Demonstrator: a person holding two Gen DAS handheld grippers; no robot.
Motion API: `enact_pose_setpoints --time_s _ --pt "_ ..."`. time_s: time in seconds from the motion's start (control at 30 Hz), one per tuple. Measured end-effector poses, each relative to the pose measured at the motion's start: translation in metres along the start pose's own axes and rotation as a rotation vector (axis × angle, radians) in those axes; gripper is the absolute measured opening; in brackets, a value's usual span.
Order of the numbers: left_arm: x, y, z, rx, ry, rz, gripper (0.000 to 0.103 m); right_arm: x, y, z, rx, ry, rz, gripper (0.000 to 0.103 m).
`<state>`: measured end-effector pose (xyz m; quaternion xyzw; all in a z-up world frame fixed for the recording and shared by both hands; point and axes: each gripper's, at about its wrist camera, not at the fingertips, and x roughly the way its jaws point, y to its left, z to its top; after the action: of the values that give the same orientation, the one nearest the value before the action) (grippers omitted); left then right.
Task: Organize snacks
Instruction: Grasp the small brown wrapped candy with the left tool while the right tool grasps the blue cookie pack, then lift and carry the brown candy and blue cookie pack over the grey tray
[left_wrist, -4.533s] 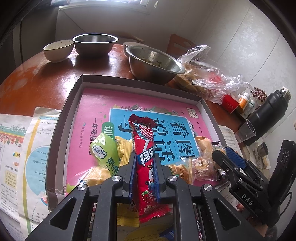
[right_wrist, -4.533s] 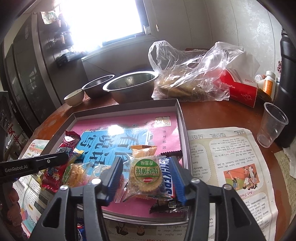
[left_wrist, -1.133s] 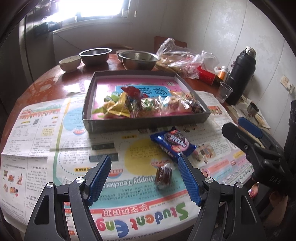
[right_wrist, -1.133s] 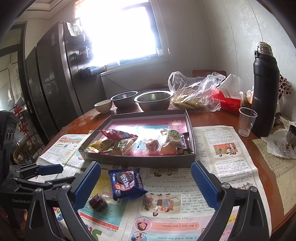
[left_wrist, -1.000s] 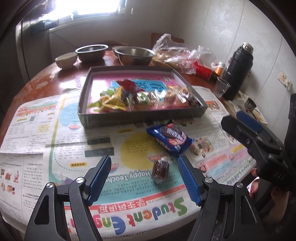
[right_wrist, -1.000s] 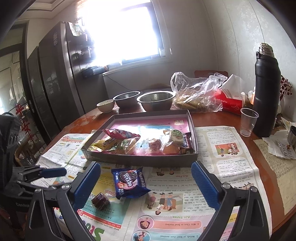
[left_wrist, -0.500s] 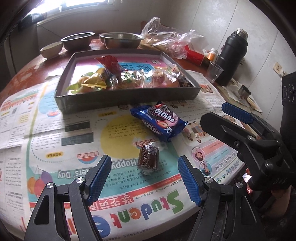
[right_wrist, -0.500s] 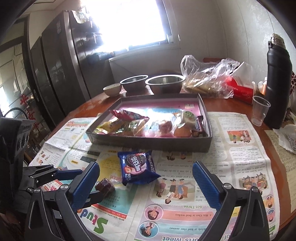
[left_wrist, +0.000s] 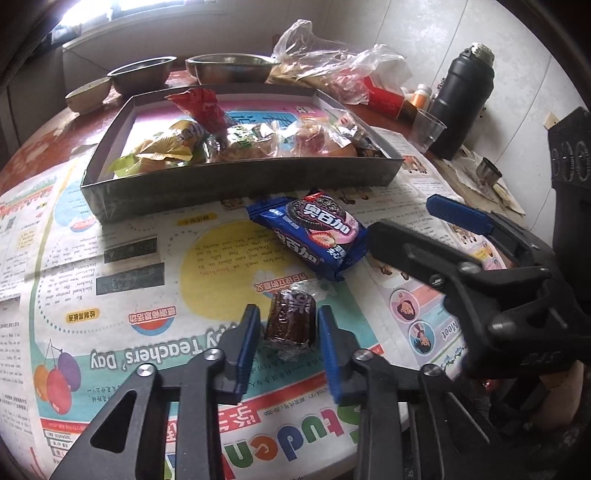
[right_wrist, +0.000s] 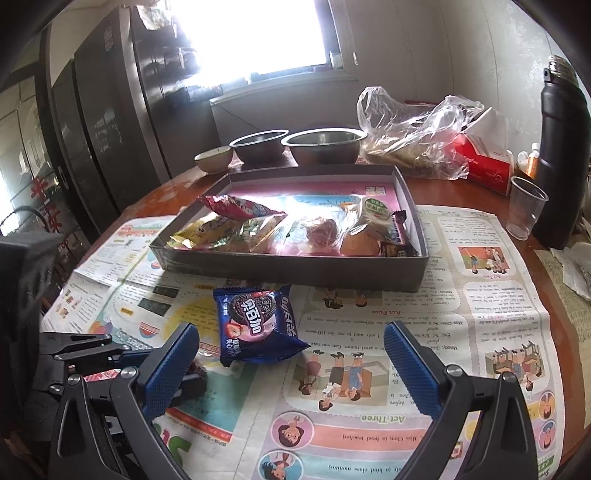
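A small brown wrapped candy lies on the newspaper between the blue pads of my left gripper, which are close on each side of it, a thin gap showing. A blue cookie pack lies just beyond it, also in the right wrist view. My right gripper is wide open and empty, just short of the cookie pack. The grey tray behind holds several wrapped snacks. The right gripper also shows in the left wrist view.
Two steel bowls and a small bowl stand behind the tray. A plastic bag, a red box, a clear cup and a black flask stand at the right. Newspaper covers the table front.
My left gripper has moved down to the brown candy and its jaws have narrowed around it. My right gripper has come nearer the blue cookie pack, still wide open.
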<state>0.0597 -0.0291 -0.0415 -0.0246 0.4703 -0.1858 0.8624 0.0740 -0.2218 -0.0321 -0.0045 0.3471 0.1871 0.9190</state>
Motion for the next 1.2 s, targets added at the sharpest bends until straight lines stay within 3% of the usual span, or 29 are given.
enact_pose_setpoints --time_s 0.13,0.4,0.57,0.67,0.77,1.2 --pt "-0.002 0.009 -0.001 -0.024 0.0 -0.02 0.027 0.013 0.007 0.001 -0.039 0.022 -0.013 0.101" --pt "-0.014 0.05 -0.002 -0.091 -0.02 0.047 0.027 0.036 0.022 0.003 -0.104 0.051 -0.015 0.1" --pt "-0.017 0.069 -0.001 -0.125 -0.038 0.047 0.027 0.053 0.035 0.002 -0.169 0.068 -0.068 0.089" --pt "-0.017 0.073 -0.001 -0.131 -0.046 0.04 0.027 0.066 0.042 0.0 -0.206 0.1 -0.1 0.073" --pt "-0.016 0.075 0.001 -0.136 -0.048 0.03 0.027 0.067 0.041 0.001 -0.186 0.098 -0.07 0.058" --pt "-0.019 0.066 0.012 -0.121 -0.066 0.03 0.027 0.051 0.021 0.0 -0.069 0.071 0.008 0.053"
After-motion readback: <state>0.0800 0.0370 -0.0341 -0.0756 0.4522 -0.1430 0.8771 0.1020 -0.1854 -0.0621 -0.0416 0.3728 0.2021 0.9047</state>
